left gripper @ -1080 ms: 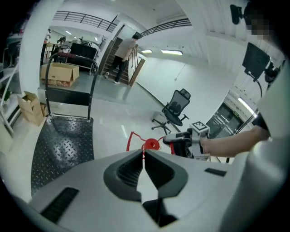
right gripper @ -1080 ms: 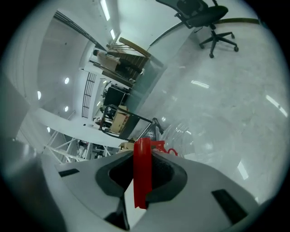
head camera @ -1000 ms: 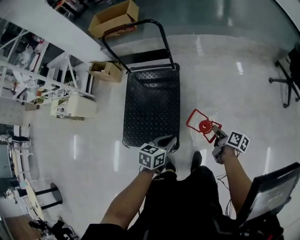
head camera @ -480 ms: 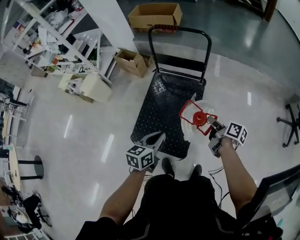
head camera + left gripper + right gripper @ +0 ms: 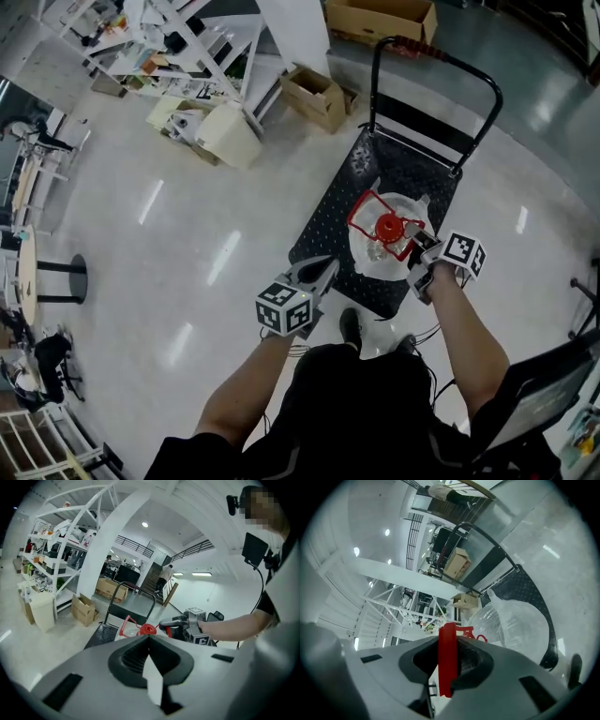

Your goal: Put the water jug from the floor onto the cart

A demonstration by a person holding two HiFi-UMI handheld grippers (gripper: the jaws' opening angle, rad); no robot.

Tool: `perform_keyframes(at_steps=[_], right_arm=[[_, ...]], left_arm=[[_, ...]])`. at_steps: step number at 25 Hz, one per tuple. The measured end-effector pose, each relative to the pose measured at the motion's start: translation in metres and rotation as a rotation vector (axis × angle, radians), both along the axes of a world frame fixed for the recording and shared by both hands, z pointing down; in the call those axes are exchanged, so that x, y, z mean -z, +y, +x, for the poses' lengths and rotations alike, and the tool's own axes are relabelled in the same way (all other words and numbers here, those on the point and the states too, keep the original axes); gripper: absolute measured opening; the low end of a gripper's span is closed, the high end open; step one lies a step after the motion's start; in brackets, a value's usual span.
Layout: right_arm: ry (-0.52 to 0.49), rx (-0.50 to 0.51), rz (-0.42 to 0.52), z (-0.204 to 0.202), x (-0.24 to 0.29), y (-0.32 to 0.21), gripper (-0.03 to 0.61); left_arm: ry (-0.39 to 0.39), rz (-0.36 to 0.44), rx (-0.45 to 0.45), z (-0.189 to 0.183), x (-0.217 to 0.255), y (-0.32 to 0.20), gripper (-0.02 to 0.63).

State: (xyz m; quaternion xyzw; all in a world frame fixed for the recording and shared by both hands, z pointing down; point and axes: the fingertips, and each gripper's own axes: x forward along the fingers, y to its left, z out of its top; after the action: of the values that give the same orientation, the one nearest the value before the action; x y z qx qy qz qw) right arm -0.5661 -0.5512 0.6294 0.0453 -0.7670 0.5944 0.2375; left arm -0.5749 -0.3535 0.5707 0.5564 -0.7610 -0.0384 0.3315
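Observation:
The water jug (image 5: 382, 246) is clear plastic with a red cap and a red carry handle (image 5: 367, 208). It hangs over the near half of the black cart's deck (image 5: 342, 202). My right gripper (image 5: 418, 255) is shut on the red handle; in the right gripper view a red strip (image 5: 447, 660) is pinched between the jaws and the jug (image 5: 513, 625) bulges just beyond. My left gripper (image 5: 316, 275) stays left of the jug by the cart's near corner, shut and holding nothing. The left gripper view shows the red cap (image 5: 148, 629) and the right gripper (image 5: 172, 622) past its jaws.
The cart's push handle (image 5: 441, 70) rises at the far end. Cardboard boxes (image 5: 316, 94) and a white bin (image 5: 230, 136) lie left of the cart, beside shelving racks (image 5: 159, 37). The person's shoes (image 5: 352, 328) are right behind the cart. A round stand base (image 5: 66, 281) sits far left.
The right gripper has carried the jug leftward, from over the floor right of the cart to above the cart's deck. The left gripper moved along with it, and the head view turned.

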Motion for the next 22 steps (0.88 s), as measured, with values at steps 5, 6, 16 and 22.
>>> perform_keyframes(at_steps=[5, 6, 16, 22], right_arm=[[0.017, 0.078, -0.041, -0.054, -0.021, 0.051, 0.063], [0.024, 0.086, -0.046, -0.062, -0.026, 0.061, 0.063], [0.059, 0.143, -0.067, -0.113, -0.064, 0.114, 0.063], [0.058, 0.14, -0.047, -0.103, -0.09, 0.101, 0.063]], left_arm=[[0.015, -0.03, 0.051, -0.022, -0.011, 0.038, 0.002], [0.023, -0.037, 0.062, -0.024, -0.015, 0.046, 0.002], [0.059, -0.078, 0.13, -0.036, -0.033, 0.094, 0.002], [0.072, -0.092, 0.108, -0.03, -0.04, 0.095, 0.002]])
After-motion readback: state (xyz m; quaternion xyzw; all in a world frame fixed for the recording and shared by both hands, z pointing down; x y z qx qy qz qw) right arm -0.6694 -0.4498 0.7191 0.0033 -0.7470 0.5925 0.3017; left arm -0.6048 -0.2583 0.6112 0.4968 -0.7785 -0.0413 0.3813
